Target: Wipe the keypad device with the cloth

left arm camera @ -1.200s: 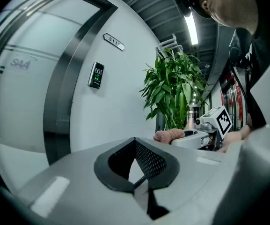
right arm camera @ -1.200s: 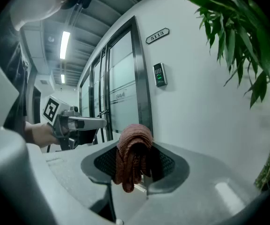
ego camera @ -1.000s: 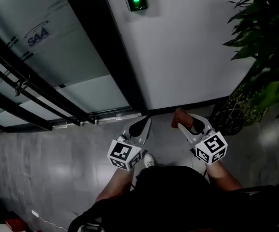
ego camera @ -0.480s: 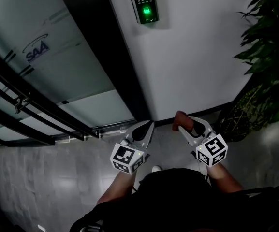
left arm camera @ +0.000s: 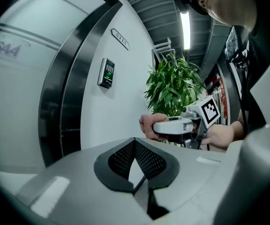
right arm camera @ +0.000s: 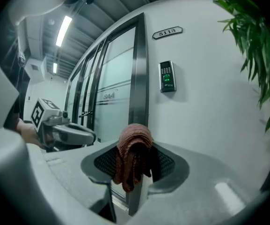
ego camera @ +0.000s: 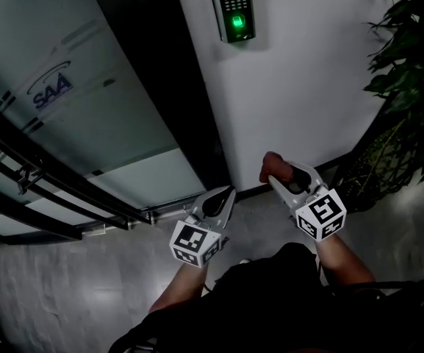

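The keypad device (ego camera: pixel 236 7) is a dark box with a green light, fixed high on the white wall; it also shows in the right gripper view (right arm camera: pixel 166 76) and the left gripper view (left arm camera: pixel 106 72). My right gripper (ego camera: pixel 278 173) is shut on a reddish-brown cloth (right arm camera: pixel 132 153), which bulges out past the jaws (ego camera: pixel 272 166). It is held well below the keypad and slightly to its right. My left gripper (ego camera: pixel 223 195) is shut with nothing between its jaws, low and to the left of the right one.
A dark door frame (ego camera: pixel 171 79) and frosted glass door (ego camera: pixel 65 94) stand left of the keypad. A potted plant (ego camera: pixel 410 87) crowds the right side, its pot (ego camera: pixel 377 171) on the floor by the wall. A room number plate (right arm camera: pixel 167 32) hangs above the keypad.
The head view has shifted so the keypad sits lower and further right in it. Both grippers have risen slightly toward the wall, the right one still holding the cloth.
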`<state>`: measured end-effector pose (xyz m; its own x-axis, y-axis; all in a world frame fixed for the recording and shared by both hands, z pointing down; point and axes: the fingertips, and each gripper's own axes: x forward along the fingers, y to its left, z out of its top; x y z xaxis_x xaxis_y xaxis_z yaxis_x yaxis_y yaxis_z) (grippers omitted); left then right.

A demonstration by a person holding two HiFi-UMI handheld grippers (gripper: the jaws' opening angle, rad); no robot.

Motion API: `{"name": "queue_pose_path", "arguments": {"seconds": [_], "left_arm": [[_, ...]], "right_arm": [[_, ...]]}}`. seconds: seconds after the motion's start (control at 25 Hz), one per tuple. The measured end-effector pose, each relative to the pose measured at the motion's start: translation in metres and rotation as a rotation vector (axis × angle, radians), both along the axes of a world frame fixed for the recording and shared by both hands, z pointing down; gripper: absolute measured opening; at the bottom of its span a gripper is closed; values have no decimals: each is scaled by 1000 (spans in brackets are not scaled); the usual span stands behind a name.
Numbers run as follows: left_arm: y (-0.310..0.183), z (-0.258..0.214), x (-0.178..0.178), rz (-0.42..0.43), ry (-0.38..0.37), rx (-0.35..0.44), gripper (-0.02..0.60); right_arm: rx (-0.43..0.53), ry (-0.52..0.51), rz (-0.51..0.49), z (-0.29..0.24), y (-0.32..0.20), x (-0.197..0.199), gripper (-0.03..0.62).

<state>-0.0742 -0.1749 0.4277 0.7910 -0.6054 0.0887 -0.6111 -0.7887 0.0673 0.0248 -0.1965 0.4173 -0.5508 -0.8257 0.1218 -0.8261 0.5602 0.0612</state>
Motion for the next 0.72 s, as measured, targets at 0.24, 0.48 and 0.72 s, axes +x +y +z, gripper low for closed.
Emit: {"name": "queue_pose_path", "arguments": {"seconds": [0.24, 0.48, 0.72], "left_arm": [[-9, 10, -5, 5, 8, -19, 15], [-20, 11, -14, -70, 31, -20, 15], [-27, 9, -11, -128, 31, -18, 15]], "right_arm": [[179, 168, 22, -75, -61, 2, 149], [375, 267, 30, -183, -123, -1, 149], [488, 255, 64, -264, -167, -2, 149]]}}
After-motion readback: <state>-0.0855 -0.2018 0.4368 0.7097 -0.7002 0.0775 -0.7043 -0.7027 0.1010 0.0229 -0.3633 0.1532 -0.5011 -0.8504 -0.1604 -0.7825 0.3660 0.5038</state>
